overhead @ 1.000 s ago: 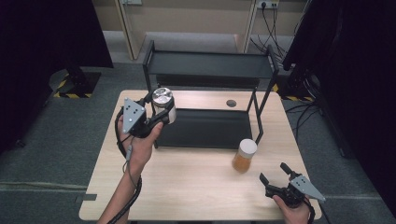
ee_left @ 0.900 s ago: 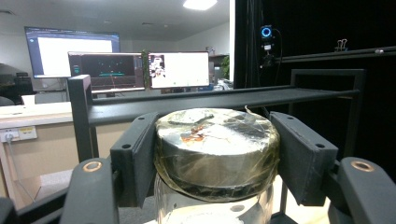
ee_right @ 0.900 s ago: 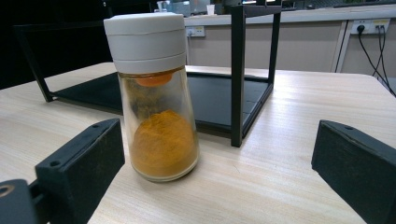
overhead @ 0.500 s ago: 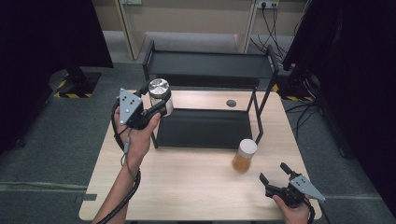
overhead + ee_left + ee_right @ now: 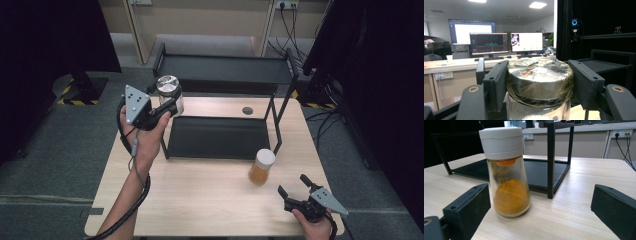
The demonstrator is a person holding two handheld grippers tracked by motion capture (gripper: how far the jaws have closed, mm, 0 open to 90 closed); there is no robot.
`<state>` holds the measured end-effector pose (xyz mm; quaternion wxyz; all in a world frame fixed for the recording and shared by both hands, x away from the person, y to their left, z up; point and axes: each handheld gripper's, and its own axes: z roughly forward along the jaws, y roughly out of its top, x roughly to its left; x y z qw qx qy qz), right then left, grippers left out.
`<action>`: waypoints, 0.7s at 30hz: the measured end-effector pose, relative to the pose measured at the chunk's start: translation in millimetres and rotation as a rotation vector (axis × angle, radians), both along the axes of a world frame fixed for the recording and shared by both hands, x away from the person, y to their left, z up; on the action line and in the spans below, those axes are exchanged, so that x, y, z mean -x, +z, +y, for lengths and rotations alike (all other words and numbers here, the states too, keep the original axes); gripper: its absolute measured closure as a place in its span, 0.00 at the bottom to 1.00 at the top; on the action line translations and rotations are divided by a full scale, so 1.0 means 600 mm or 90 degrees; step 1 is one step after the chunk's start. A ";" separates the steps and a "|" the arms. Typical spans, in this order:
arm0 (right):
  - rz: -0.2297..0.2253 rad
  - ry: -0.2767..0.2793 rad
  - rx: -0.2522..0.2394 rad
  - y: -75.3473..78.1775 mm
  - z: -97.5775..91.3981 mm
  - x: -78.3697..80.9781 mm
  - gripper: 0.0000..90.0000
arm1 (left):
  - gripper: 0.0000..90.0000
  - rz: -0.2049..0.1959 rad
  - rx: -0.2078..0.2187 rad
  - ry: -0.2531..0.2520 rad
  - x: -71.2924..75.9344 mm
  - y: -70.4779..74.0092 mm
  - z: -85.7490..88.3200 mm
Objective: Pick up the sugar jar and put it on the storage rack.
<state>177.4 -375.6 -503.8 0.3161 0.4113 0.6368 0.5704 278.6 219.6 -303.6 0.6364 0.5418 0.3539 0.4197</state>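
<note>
Now | left gripper fingers clamped on silver-lidded jar | right gripper fingers apart | no legible labels

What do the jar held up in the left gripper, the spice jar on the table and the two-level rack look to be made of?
Held jar: clear body, glass or plastic; shiny metal-looking lid under crinkled film. The left gripper grips it at the lid.
Spice jar: transparent, glossy body, glass or plastic, holding orange powder; matte white cap, probably plastic.
Rack: matte black, thin straight posts and flat trays, likely painted metal.
</note>
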 end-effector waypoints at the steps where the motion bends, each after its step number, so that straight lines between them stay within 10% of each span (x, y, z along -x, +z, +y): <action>1: 0.000 0.000 0.000 0.000 0.000 0.000 0.03 | 0.39 0.000 0.002 0.001 -0.001 0.002 -0.001; 21: 0.000 0.002 0.001 0.000 0.000 0.000 0.03 | 0.39 -0.003 0.005 0.016 -0.014 0.039 -0.005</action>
